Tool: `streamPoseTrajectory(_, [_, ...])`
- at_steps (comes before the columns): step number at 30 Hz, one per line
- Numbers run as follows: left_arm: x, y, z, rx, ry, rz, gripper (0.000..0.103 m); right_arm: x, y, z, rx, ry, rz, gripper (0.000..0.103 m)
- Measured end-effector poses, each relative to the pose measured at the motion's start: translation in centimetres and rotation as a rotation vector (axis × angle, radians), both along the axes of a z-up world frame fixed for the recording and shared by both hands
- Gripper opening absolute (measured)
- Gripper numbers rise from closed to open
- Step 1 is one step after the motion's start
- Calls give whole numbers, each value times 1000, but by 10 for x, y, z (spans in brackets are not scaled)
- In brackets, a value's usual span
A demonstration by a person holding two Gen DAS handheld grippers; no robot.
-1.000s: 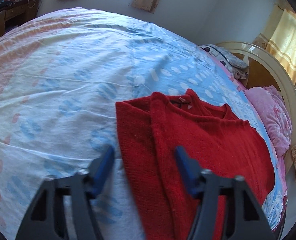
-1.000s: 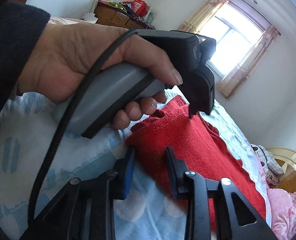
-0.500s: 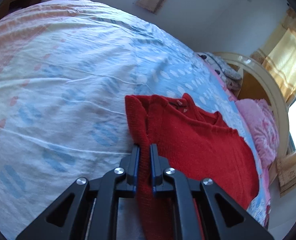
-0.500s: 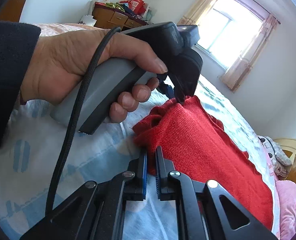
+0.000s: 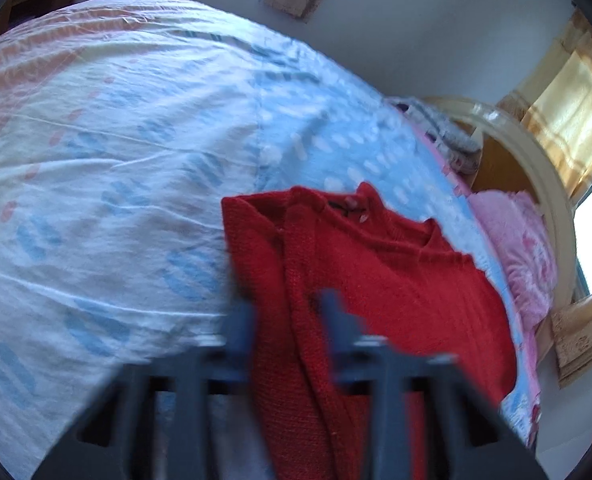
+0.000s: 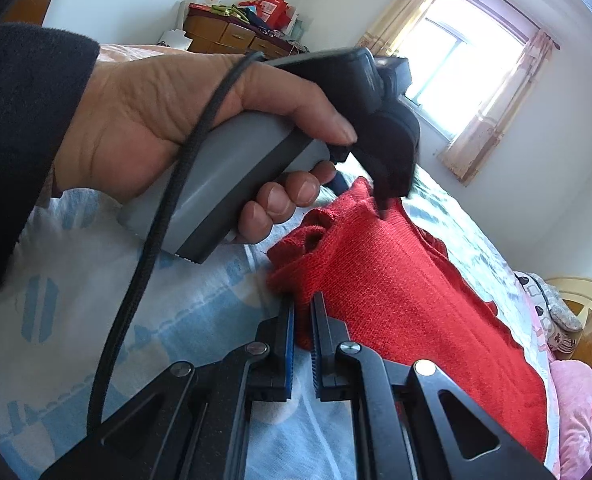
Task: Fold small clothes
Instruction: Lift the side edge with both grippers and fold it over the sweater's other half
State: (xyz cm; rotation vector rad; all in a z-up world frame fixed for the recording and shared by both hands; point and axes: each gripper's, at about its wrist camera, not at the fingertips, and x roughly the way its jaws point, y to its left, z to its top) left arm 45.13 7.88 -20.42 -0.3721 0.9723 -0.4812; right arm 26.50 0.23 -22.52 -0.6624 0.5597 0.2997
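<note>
Slippage is the chief danger here. The red knitted sweater (image 5: 396,292) lies flat on the pale blue-and-pink patterned bedsheet (image 5: 116,160), spreading forward and to the right of both sets of jaws, and each gripper has only a small bite of its near hem.

The right gripper (image 6: 303,312) is closed almost completely, with a thin bunch of hem pinched between its blue pads. The left gripper (image 5: 288,312) is blurred in its own view. A thick fold of knit fills the narrow gap between its fingers, and in the right wrist view the fabric rises to a peak at its tips, so I judge it clamped on the sweater's edge.

If the hem is lifted and carried forward, the loose knit could stretch or pull free from one side, leaving a crooked fold. Either bite may also have caught only the top layer, so the lower layers would stay behind and bunch. The sheet beneath the jaws could be dragged up too.

Both grippers point forward and slope down toward the bed. The person's left hand (image 6: 168,120), in a dark fleece sleeve (image 6: 24,140), wraps the grey handle with the thumb on top, and a black braided cable (image 6: 168,208) trails across it.
</note>
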Motion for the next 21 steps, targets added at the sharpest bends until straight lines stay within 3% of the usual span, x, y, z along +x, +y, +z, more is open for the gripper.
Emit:
streamPoseTrajectory(4, [-1,2,6,0,16,14,15,-3,-7,12,37,14,2,6])
streamPoseTrajectory(13, [-1,3,23,-102,73,53,14,-5,-49,41,144,5,-40,6])
streamPoseTrajectory(21, [-5,-31,57,-115,8,48,14,-5,-97,61,253,-6,-103,5])
